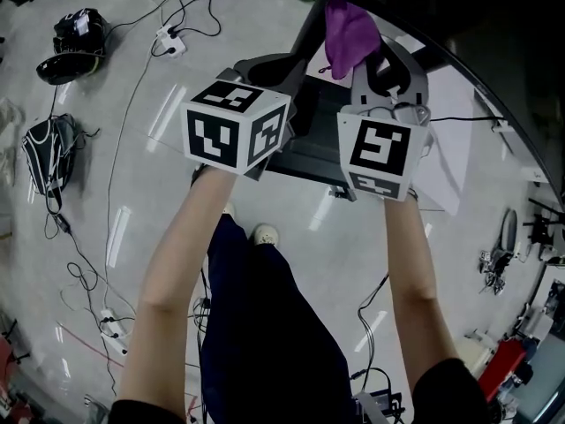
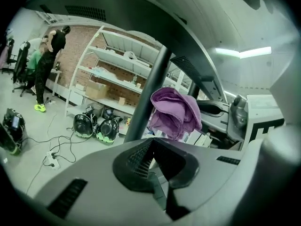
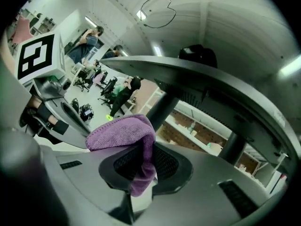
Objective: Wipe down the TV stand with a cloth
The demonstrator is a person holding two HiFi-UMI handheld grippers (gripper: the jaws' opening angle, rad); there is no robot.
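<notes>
Nearest the camera, the right tongs [image 3: 143, 166] are pinching a purple cloth [image 3: 123, 132]. One fold is squeezed between the dark pads and the rest bunches up over the tips. Held that way, a loose wad sits in front of the tongs, which seems right for pressing a soft face against a surface rather than bare plastic. The left tongs [image 2: 153, 161] are pressed together with nothing between them. They are held level with the right ones (probably just keeping out of the way, since one cloth needs one grip).

From the left gripper view the cloth hangs ahead and to the right, apart from those tongs. It sits just beside the dark pole of the TV stand [image 2: 148, 95] but does not clearly touch it. In the right gripper view the pole rises directly behind the cloth, with a broad curved grey panel overhead. In the head view the stand's dark base lies on the floor [image 1: 132, 201] between and below the two marker cubes. Judging from this, the wiping has not yet made contact, and the pole or the base is the closest surface to reach.

Farther off are two helmets [image 2: 96, 127] on the floor, white shelving [image 2: 117, 62] against a brick wall, and people standing at the back.
</notes>
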